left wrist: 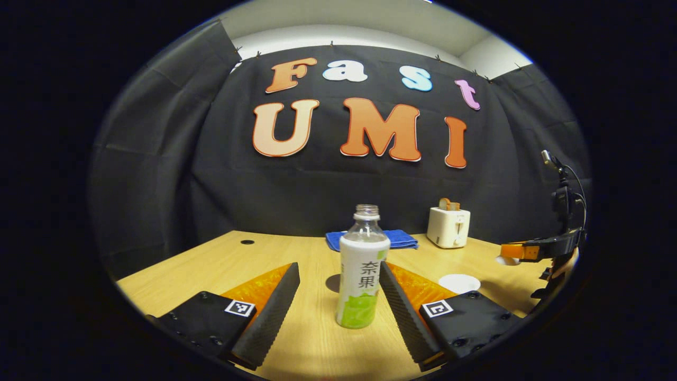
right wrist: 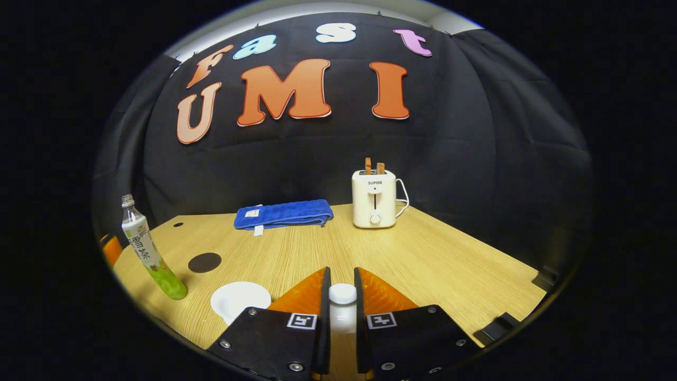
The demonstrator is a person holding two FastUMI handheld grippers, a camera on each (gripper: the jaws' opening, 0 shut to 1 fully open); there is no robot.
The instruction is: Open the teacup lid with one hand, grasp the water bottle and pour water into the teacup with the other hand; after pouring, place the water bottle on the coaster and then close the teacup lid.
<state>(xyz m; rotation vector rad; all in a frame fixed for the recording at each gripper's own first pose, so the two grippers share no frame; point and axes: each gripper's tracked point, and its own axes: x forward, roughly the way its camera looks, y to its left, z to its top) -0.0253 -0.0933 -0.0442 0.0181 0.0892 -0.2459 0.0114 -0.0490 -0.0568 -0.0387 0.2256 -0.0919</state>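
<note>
On the wooden table (left wrist: 296,254), water bottle (left wrist: 361,270) between wide left tongs (left wrist: 338,296) — right tongs (right wrist: 341,296) grip lid (right wrist: 342,294).

Black cloth wall (right wrist: 476,159) behind wooden table (right wrist: 433,264), white toaster (right wrist: 374,200), blue towel (right wrist: 285,214).

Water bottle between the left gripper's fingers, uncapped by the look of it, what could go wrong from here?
The water bottle stands tall and uncapped between the fingers of the open left gripper. One finger sits much nearer to it than the other, so closing may tip it and spill. The right gripper pinches the teacup lid by its small knob, which could slip.
</note>
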